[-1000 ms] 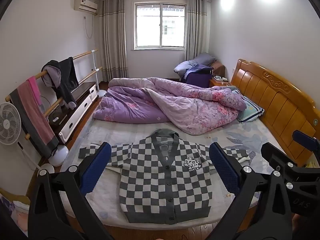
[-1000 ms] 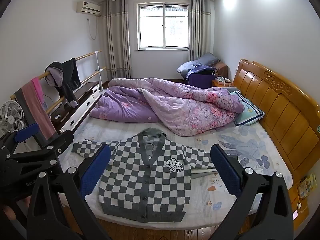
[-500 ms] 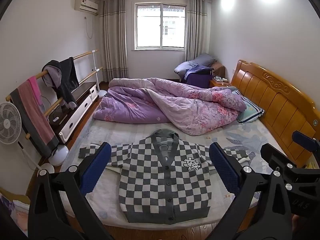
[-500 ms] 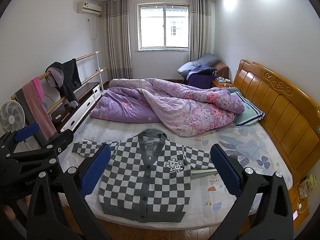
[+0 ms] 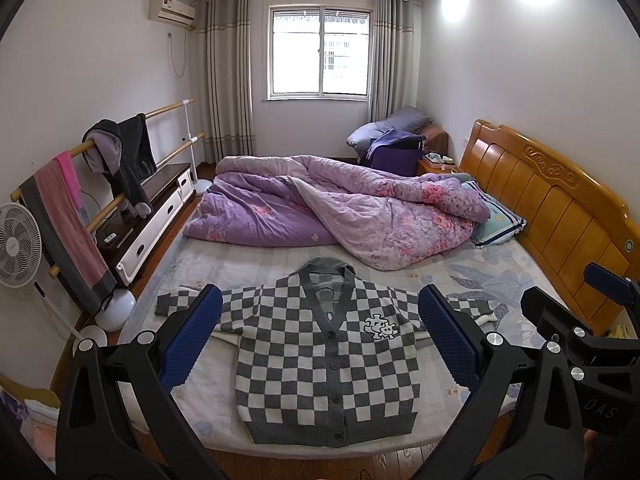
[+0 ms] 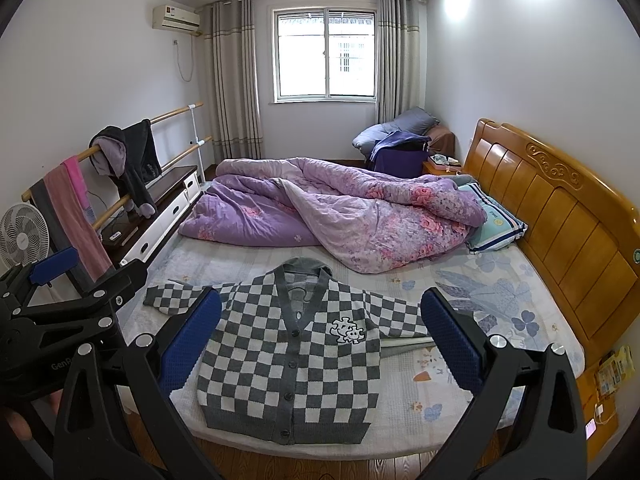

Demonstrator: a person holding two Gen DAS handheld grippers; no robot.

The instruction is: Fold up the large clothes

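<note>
A grey and white checkered cardigan [image 5: 326,364] lies flat, buttoned, front up, on the near part of the bed [image 5: 500,276], sleeves spread to both sides. It also shows in the right wrist view [image 6: 292,364]. My left gripper [image 5: 320,336] is open and empty, held above the bed's near edge, well short of the cardigan. My right gripper [image 6: 320,336] is open and empty at about the same height and distance. Each gripper shows at the edge of the other's view.
A crumpled purple floral quilt [image 5: 340,208] covers the far half of the bed. A wooden headboard [image 5: 560,208] runs along the right. A clothes rail [image 5: 104,168], a low cabinet [image 5: 156,216] and a fan [image 5: 18,252] stand on the left. Wooden floor lies below the bed's near edge.
</note>
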